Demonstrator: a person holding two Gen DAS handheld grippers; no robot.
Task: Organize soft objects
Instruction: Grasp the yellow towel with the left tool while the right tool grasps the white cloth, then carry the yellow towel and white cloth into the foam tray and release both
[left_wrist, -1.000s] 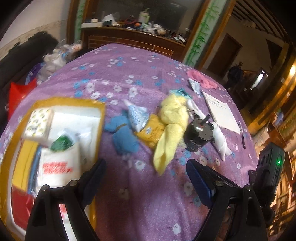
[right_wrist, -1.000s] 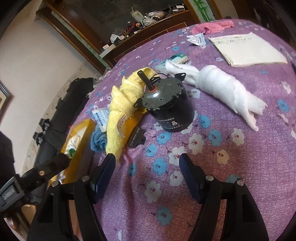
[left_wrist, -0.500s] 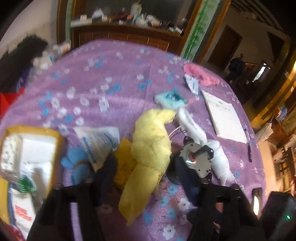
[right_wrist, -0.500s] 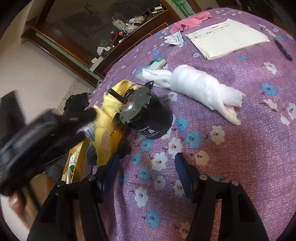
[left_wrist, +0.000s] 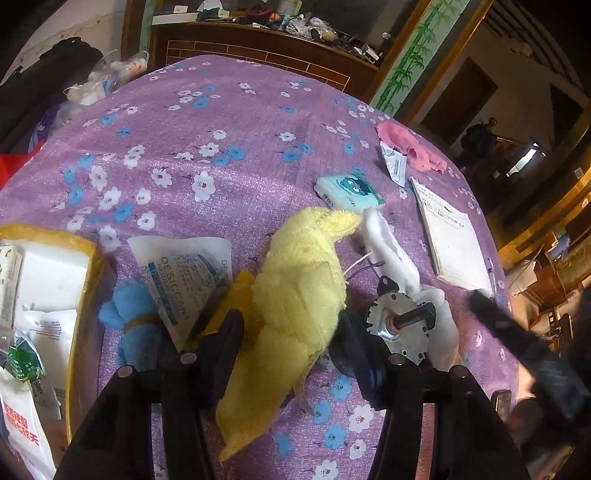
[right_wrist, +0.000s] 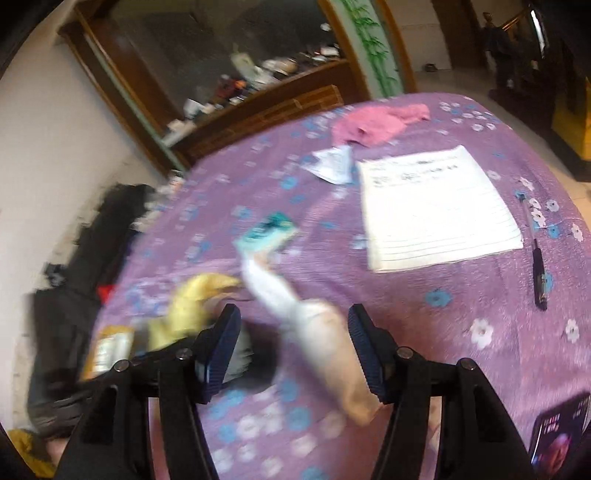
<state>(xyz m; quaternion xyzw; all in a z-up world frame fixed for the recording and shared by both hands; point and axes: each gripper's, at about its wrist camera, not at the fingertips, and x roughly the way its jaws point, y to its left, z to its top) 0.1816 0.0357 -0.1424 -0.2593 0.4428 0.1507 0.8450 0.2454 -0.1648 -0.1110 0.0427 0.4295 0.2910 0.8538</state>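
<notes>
A lived-in home, by the look of it. A round table (left_wrist: 229, 122) wears a purple cloth printed with blue and white flowers. At twelve o'clock stands a dark wooden sideboard (left_wrist: 258, 48) with a brick-pattern front, its top crowded with cups, boxes and odds and ends. At one o'clock a pillar painted with green bamboo (left_wrist: 410, 62) frames an open doorway (left_wrist: 461, 103). Bags and bundles (left_wrist: 96, 85) pile at ten o'clock.
</notes>
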